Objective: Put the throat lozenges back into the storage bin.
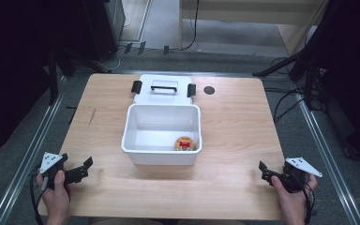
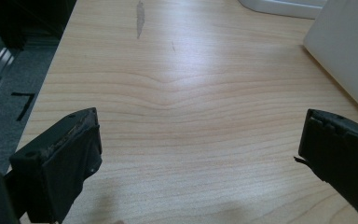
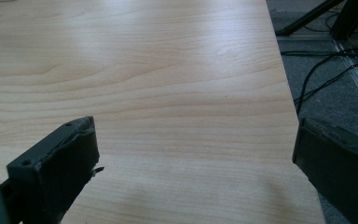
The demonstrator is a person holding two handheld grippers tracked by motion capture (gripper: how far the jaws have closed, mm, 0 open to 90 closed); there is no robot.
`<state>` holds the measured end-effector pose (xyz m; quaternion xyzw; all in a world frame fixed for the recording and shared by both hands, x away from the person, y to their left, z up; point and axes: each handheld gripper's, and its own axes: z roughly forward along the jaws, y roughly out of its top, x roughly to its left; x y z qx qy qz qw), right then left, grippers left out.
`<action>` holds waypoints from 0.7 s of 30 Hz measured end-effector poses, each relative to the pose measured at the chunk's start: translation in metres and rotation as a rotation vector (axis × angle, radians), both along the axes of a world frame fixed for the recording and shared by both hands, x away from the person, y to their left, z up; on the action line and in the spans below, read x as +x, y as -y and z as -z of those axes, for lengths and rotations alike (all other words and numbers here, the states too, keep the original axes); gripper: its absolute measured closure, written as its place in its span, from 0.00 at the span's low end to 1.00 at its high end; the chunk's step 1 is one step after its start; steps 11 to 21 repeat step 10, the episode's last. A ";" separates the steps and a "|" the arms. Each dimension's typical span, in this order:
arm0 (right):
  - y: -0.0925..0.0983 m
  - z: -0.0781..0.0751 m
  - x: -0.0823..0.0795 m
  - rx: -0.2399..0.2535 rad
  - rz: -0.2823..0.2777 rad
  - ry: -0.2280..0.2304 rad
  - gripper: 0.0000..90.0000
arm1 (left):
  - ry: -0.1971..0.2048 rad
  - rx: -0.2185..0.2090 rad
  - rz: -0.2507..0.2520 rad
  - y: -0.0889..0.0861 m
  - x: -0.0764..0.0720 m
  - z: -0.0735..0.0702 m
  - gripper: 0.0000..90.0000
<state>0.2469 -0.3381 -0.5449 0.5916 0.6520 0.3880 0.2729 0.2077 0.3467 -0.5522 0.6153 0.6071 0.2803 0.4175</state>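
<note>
A white plastic box [image 1: 161, 157] stands open in the middle of the wooden table [image 1: 239, 126]. Its lid [image 1: 164, 96], with a black handle and two black latches, lies folded back behind it. Inside, near the box's front right corner, rests a small round gold and red object [image 1: 184, 143]. My left gripper [image 1: 85, 167] sits low at the table's near left corner, open with nothing between its jaws [image 2: 198, 135]; the box wall [image 2: 345, 51] is off to its right. My right gripper [image 1: 265, 172] is at the near right, also open and empty [image 3: 193, 140], over bare wood.
A small dark round spot [image 1: 209, 90] marks the table right of the lid. The table's right edge [image 3: 289, 88] drops to grey floor with black cables [image 3: 321, 74]. Dark stands and metal rails flank the table on both sides.
</note>
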 end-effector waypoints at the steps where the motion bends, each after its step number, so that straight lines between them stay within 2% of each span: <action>1: 0.000 0.000 0.000 0.000 0.000 0.000 0.01 | 0.000 0.000 0.000 0.000 0.000 0.000 0.00; 2: 0.002 0.000 0.000 0.022 0.007 0.000 0.01 | -0.001 0.000 0.001 0.000 0.000 0.000 0.00; 6: 0.003 0.001 0.000 0.036 0.012 0.001 0.02 | 0.001 0.000 0.000 0.000 0.000 0.000 0.00; 21: 0.002 0.001 -0.001 0.029 0.009 0.004 0.03 | 0.000 -0.003 -0.001 0.000 0.000 0.000 0.00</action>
